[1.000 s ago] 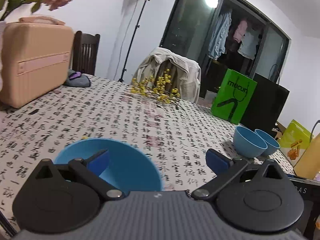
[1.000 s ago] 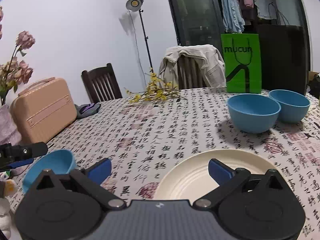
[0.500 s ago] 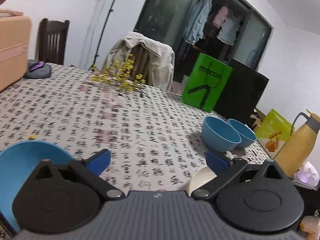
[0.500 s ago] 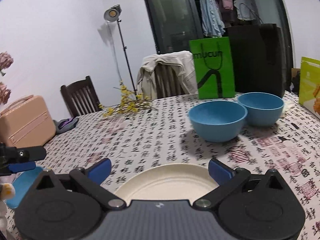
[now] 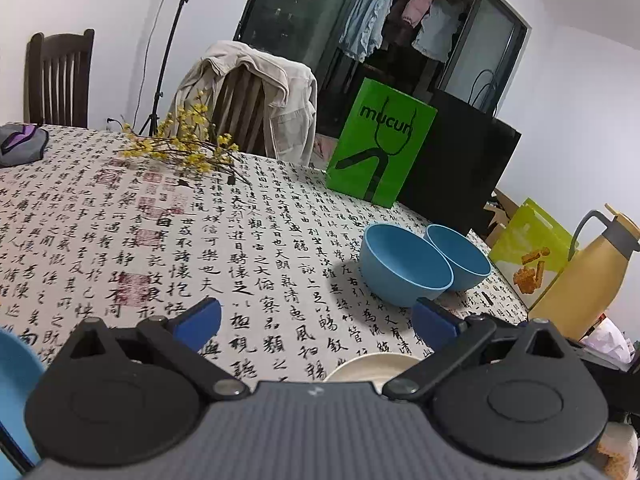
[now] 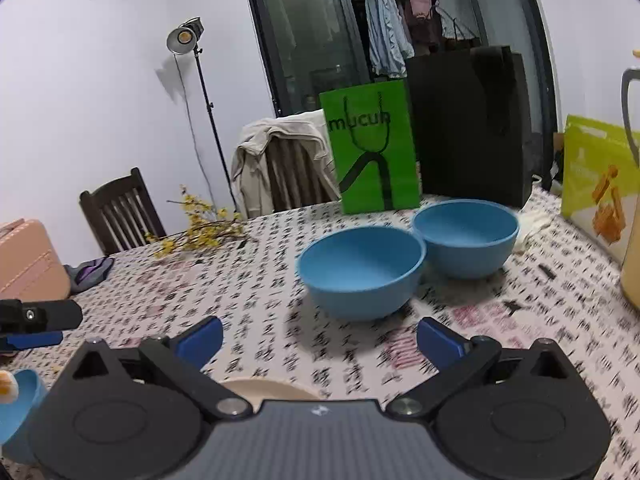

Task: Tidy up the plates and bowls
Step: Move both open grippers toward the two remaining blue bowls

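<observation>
Two blue bowls stand side by side on the calligraphy tablecloth: the nearer bowl (image 5: 404, 266) (image 6: 362, 270) and the farther bowl (image 5: 460, 258) (image 6: 466, 236). A third blue bowl (image 5: 16, 380) (image 6: 18, 404) sits at the far left edge of both views. A cream plate (image 5: 372, 366) (image 6: 268, 388) peeks out just past each gripper body. My left gripper (image 5: 316, 322) is open and holds nothing. My right gripper (image 6: 320, 338) is open too, with the nearer bowl just beyond its fingertips. The left gripper's finger (image 6: 36, 318) shows at the left of the right wrist view.
A green paper bag (image 5: 380, 148) (image 6: 374, 148) and a black bag (image 5: 456, 160) stand behind the bowls. A gold thermos (image 5: 588, 276) and a yellow-green bag (image 6: 596, 184) are at the right. Yellow flower sprigs (image 5: 180, 148), a pink case (image 6: 28, 260) and chairs lie farther left.
Both grippers have swung right and forward toward the pair of blue bowls. The left blue bowl and the cream plate have slid toward the bottom edges of the views.
</observation>
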A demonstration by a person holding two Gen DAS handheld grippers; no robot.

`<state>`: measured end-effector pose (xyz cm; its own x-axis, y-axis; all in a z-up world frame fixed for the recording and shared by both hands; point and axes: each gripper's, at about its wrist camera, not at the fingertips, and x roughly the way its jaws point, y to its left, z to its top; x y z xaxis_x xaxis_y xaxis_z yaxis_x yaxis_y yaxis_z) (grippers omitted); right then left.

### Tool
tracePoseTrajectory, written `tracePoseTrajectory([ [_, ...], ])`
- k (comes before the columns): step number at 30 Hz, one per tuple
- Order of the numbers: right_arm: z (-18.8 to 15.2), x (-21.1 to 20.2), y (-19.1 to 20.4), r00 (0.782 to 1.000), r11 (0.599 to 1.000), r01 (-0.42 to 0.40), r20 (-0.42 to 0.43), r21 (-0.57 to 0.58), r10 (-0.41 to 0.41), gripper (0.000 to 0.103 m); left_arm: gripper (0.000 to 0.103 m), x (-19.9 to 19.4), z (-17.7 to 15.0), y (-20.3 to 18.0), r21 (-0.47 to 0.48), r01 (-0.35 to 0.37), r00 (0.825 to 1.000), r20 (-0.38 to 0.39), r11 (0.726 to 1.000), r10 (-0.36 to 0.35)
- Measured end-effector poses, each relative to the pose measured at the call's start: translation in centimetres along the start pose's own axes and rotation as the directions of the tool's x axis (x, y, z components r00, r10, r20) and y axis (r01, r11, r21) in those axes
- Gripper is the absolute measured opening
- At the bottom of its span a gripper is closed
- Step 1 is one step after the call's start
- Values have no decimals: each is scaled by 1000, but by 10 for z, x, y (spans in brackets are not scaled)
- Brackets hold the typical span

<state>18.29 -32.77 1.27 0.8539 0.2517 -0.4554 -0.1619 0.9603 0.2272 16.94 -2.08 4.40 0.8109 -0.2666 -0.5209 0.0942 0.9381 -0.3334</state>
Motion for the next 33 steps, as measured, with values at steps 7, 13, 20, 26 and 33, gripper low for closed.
tracePoseTrajectory([
  [7, 21, 15, -6, 1000, 1000, 10, 8, -23, -10, 103, 103, 28, 15, -13, -16, -14, 999, -41, 1000, 13],
  [13, 30, 35, -8, 1000, 1000, 2, -6, -24, -2, 103, 103, 46, 25, -24, -8, -26, 998, -48, 1000, 26],
  [20, 37, 56, -9, 999, 1000, -15, -32, -7, 14, 103, 103, 58, 36, -28, -15, -26, 999, -40, 1000, 26],
  [26, 39, 67, -15, 999, 1000, -5, -54, 19, 6, 103, 103, 74, 43, -31, -13, -61, 996, -60, 998, 60],
  [33, 48, 73, -40, 996, 997, 30, -81, 76, -24, 103, 103, 93, 55, -41, 9, -91, 993, -76, 996, 92],
])
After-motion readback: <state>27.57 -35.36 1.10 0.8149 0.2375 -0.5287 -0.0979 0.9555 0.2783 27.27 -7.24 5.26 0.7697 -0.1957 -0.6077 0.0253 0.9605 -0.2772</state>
